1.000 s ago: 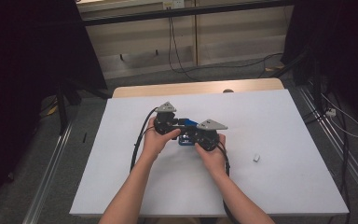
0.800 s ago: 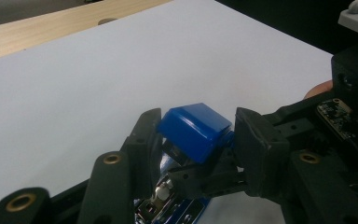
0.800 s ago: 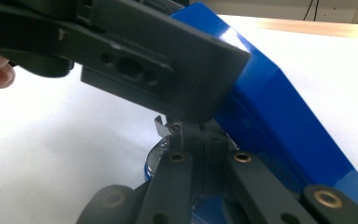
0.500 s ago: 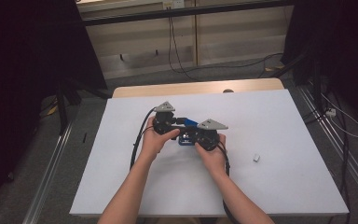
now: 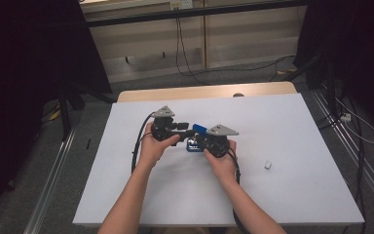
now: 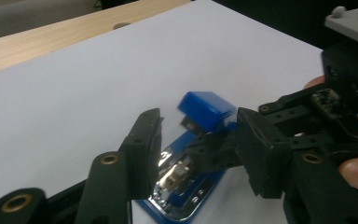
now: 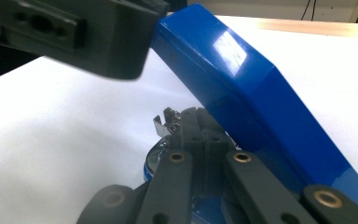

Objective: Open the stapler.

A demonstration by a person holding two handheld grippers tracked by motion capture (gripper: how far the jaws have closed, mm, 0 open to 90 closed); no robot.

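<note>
A blue stapler (image 5: 192,146) lies on the white table (image 5: 282,195) with its blue lid (image 6: 207,109) swung up off the metal magazine (image 6: 170,175). My right gripper (image 7: 191,126) is shut, its tips inside the gaping stapler under the lid (image 7: 251,93), next to a small metal part; I cannot tell whether they pinch it. My left gripper (image 6: 198,149) is open and straddles the stapler's front. Its jaws have just been closing, but the pads (image 6: 149,140) stand clear of the stapler. In the high view the left gripper (image 5: 187,132) and right gripper (image 5: 199,141) meet over the stapler.
A small white piece (image 5: 269,165) lies on the table to the right of the hands. A wooden strip (image 5: 204,91) borders the table's far edge. Black cables (image 5: 137,146) trail from the grippers toward the person. Dark curtains flank both sides.
The left gripper has drawn slightly to the left. The stapler and the right gripper have stayed in place.
</note>
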